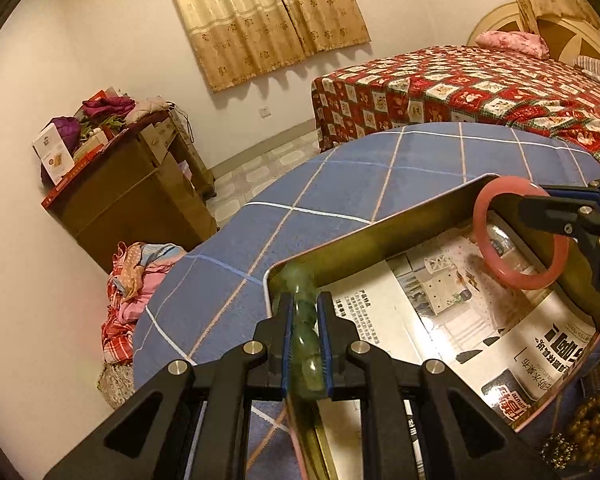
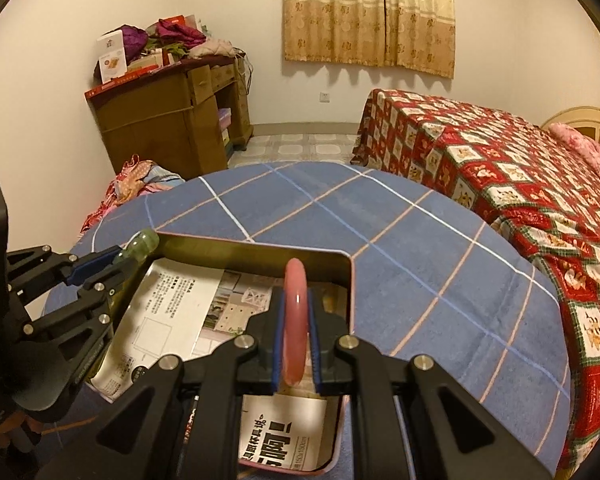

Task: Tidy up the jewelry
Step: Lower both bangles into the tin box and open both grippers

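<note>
Table (image 2: 400, 240) under blue checked cloth; paper-lined metal tin (image 2: 256, 250) set on it. Pink bangle (image 2: 296, 320) clamped edge-on in right gripper (image 2: 296, 344) fingers, ring plane along them, hung over tin's far right corner. Green bead bracelet (image 1: 306, 332) held between narrow left gripper (image 1: 306, 340) fingers, beads strung along them, at tin's far left corner

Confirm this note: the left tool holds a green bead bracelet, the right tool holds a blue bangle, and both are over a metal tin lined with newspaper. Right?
One detail is wrong: the bangle in the right tool is pink, not blue, as the right wrist view shows. The rest stands: the left tool holds the green bead bracelet, both over the newspaper-lined tin.
</note>
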Tool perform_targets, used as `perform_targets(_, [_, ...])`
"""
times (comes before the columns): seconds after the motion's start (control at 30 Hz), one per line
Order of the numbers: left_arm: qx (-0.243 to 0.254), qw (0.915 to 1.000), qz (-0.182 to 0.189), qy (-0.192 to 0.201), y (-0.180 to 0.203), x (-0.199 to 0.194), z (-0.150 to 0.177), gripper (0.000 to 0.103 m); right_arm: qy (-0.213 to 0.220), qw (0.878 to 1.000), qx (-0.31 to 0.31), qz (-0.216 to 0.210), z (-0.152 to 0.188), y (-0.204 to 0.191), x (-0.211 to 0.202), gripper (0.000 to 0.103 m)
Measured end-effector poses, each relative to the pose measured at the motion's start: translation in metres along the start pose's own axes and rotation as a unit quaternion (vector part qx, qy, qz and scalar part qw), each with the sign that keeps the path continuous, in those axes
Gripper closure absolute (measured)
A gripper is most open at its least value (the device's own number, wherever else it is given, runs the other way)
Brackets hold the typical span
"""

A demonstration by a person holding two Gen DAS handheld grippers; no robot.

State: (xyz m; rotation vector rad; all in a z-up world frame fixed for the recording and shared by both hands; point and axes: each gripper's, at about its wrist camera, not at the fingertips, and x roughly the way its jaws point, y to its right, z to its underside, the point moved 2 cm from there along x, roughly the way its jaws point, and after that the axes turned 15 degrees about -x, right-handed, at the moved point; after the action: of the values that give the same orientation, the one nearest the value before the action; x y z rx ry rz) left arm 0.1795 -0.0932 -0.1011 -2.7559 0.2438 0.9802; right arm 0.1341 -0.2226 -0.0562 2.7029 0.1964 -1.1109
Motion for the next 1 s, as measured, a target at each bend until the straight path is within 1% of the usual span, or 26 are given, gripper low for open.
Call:
perform_targets(0.07, [0.006,0.9999,-0.012,0.004,0.002,-0.001,-0.001,0.084,-0.001,1.0,-0.001,-0.006,0.0,0.0,0.001,0.09])
perform_targets(0.1, [0.006,0.9998,-0.017,0.009,0.001,-0.003,-0.001,0.076,-0.001,1.0,-0.003,-0.007,0.0,0.0,0.001,0.089])
perform_targets(0.13, [0.005,0.9998,-0.017,0.013,0.0,-0.006,-0.002,0.065,0.001,1.0,-0.004,-0.007,0.0,-0.001,0.0,0.088])
perform_targets(0.17, [0.003,0.9995,-0.022,0.022,-0.002,-0.009,-0.004,0.037,0.005,1.0,-0.004,-0.01,-0.001,-0.001,-0.002,0.08])
perform_targets(0.2, [0.001,0.999,-0.031,0.034,-0.004,-0.013,-0.005,0.018,0.009,1.0,-0.006,-0.013,-0.001,-0.002,-0.004,0.067])
perform_targets(0.23, [-0.001,0.9981,-0.037,0.05,-0.007,-0.019,-0.006,0.018,0.012,1.0,-0.009,-0.013,-0.001,-0.003,-0.005,0.061])
perform_targets(0.27, [-0.001,0.9979,-0.034,0.056,-0.009,-0.023,-0.006,0.018,0.016,1.0,-0.013,-0.009,-0.001,-0.005,-0.008,0.055])
perform_targets(0.3, [-0.002,0.9979,-0.035,0.054,-0.01,-0.024,-0.006,0.018,0.018,1.0,-0.015,-0.005,-0.001,-0.005,-0.009,0.054])
perform_targets(0.43, [-0.014,0.998,-0.038,0.049,-0.018,-0.026,-0.005,0.018,0.023,1.0,-0.005,0.001,-0.001,-0.004,-0.012,0.054])
perform_targets(0.63, [-0.041,0.9962,-0.057,0.052,-0.037,-0.037,0.002,0.018,0.036,0.999,0.004,-0.004,0.004,-0.002,-0.023,0.053])
perform_targets(0.73, [-0.052,0.9954,-0.064,0.048,-0.046,-0.044,0.01,0.018,0.04,0.999,0.009,0.002,0.01,0.003,-0.033,0.05])
perform_targets(0.83, [-0.066,0.9957,-0.052,0.039,-0.049,-0.054,0.022,0.018,0.041,0.999,0.021,0.003,0.021,0.009,-0.042,0.05])
perform_targets(0.93, [-0.069,0.9962,-0.04,0.034,-0.046,-0.064,0.035,0.018,0.037,0.999,0.028,0.006,0.034,0.012,-0.05,0.05])
perform_targets(1.0, [-0.069,0.9964,-0.04,0.029,-0.043,-0.07,0.042,0.018,0.034,0.999,0.032,0.011,0.043,0.013,-0.054,0.05])
